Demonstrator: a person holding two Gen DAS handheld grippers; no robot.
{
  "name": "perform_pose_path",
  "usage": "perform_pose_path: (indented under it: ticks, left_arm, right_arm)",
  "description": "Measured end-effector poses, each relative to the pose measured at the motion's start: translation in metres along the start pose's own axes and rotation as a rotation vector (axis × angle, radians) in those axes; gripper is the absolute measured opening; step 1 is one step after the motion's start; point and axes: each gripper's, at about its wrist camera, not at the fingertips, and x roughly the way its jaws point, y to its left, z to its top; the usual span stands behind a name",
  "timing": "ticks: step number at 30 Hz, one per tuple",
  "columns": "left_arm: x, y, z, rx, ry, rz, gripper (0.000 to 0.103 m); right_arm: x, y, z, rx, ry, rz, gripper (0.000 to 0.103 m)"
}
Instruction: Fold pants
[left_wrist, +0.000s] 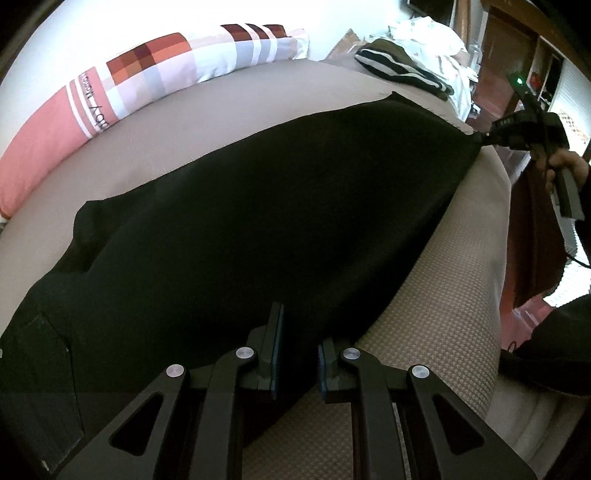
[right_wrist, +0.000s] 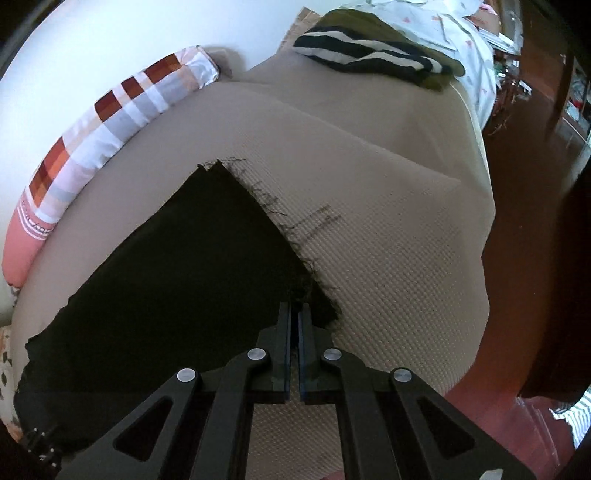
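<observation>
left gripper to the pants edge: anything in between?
Nothing visible. The left gripper hangs open right over the near edge of the black pants, only bare bed cover beside it. The right gripper is already shut on the frayed hem corner.

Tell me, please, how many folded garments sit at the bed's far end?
2: a striped garment lying on top of an olive one; more may be hidden beneath.
</observation>
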Motion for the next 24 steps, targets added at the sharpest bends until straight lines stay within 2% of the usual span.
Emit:
perform_pose_path:
  ticks: [4,6,9,10,13,15,18,20,24]
  left_arm:
    - [-0.002,-0.005,0.000,0.034,0.004,0.004,0.016]
    - [-0.001,-0.007,-0.001,0.045,0.007,0.011,0.016]
    - [0.001,-0.004,0.000,0.028,0.012,0.003,0.017]
    - [0.001,-0.001,0.002,0.001,0.022,-0.015,0.018]
    - [0.000,0.007,0.006,-0.052,0.039,-0.062,0.031]
    - [-0.003,0.010,0.008,-0.080,0.042,-0.074,0.056]
    - [-0.016,0.018,0.010,-0.132,0.008,-0.148,0.062]
    - [-0.025,0.027,0.013,-0.183,-0.019,-0.200,0.062]
    - [-0.031,0.054,0.020,-0.324,-0.057,-0.200,0.062]
  right_arm:
    - [-0.007,0.004,0.005,-0.005,-0.023,-0.013,0.002]
    - [0.005,0.001,0.000,-0.014,0.006,-0.049,0.002]
    - [0.009,-0.001,-0.003,0.004,0.012,-0.044,0.002]
    - [0.008,-0.002,-0.002,0.016,0.019,-0.038,0.007]
    - [0.002,-0.006,0.006,0.025,0.040,-0.020,0.018]
    - [-0.006,-0.008,0.014,0.017,0.025,-0.014,0.020]
    - [-0.015,-0.005,0.034,-0.003,-0.006,0.050,0.020]
    - [-0.012,0.000,0.054,-0.021,0.011,0.158,0.020]
    - [0.020,0.020,0.087,-0.075,0.098,0.350,0.020]
